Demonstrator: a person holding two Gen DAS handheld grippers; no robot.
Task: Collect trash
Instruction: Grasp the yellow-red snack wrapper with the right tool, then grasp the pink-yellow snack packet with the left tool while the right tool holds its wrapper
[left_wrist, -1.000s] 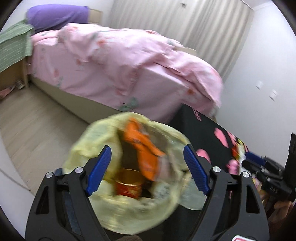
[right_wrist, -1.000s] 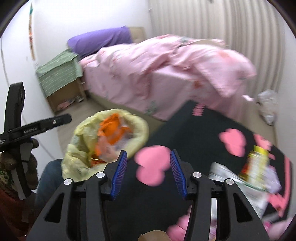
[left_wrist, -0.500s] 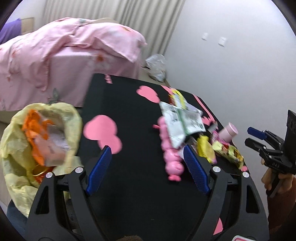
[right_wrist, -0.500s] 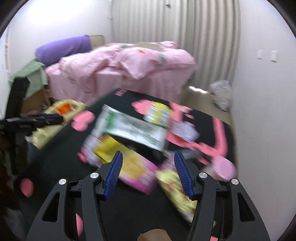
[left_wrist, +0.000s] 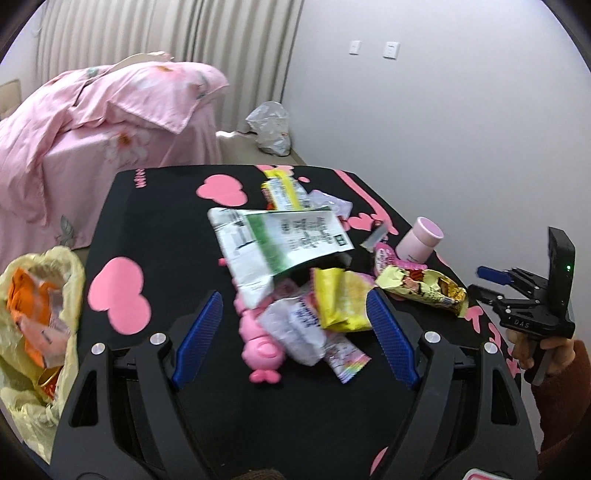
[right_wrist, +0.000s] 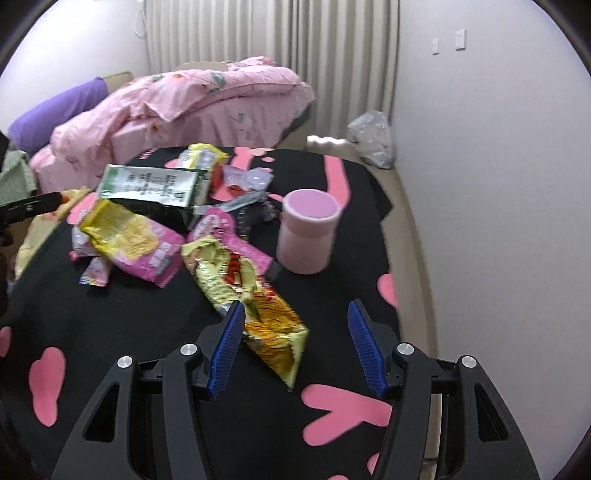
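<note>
A heap of trash lies on the black cloth with pink hearts (left_wrist: 155, 229): a green-and-white packet (left_wrist: 284, 240), a yellow packet (left_wrist: 340, 299), a white wrapper (left_wrist: 295, 325) and a crumpled yellow snack bag (left_wrist: 421, 284). My left gripper (left_wrist: 295, 299) hovers open over the near end of the heap, gripping nothing. My right gripper (right_wrist: 295, 310) is open just above the cloth. The snack bag (right_wrist: 255, 299) lies beside its left finger and is not gripped. A yellow trash bag (left_wrist: 40, 295) holding orange wrappers hangs at the table's left edge.
A pink cylindrical tub (right_wrist: 306, 236) stands upright behind the snack bag, and a pink toy (left_wrist: 262, 343) lies by the heap. A bed with pink covers (left_wrist: 92, 122) is beyond the table. A white plastic bag (left_wrist: 269, 125) sits on the floor by the wall.
Both views have swung right, away from the yellow bag and the bed and onto the heap of wrappers. The right jaws stand wider than a second ago.
</note>
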